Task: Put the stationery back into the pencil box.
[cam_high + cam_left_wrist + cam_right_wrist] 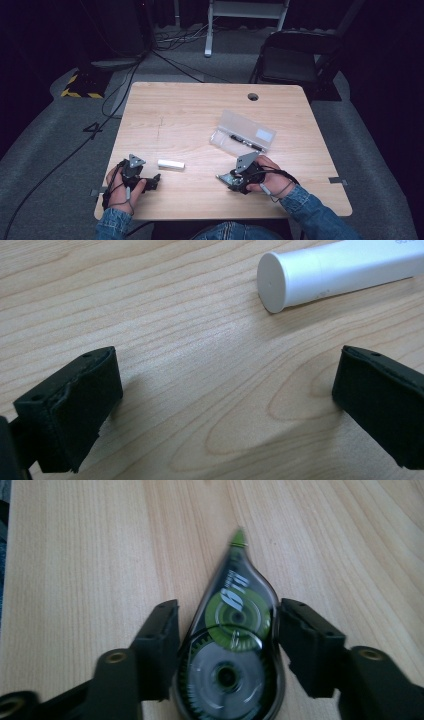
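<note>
Dark floor and cables surround a pale wooden table (190, 115), and the work sits along its near edge. Toward the near right, a correction tape roller (231, 645) lies flat on the wood between the jaws of the right gripper (227, 642). Its rounded body is back toward the hand and its green tip points straight away from the jaws, so its long axis runs along the gripper's own line. Both pads sit against the roller's sides; I read this as a grip on it. In the high view this gripper (231, 179) is well clear of the other hand, so the right hand is the nearer one by far.

Writing on the roller's green wheel is too blurred to read.

Further out, a white tube (340, 272) lies on its side near the near-left part of the table, its flat cap end facing the left gripper (225, 405), whose jaws stand wide apart with nothing between them. Lettering at the tube's far end is cut off. Behind the roller, a clear pencil case (243, 132) lies open with a dark pen inside.
</note>
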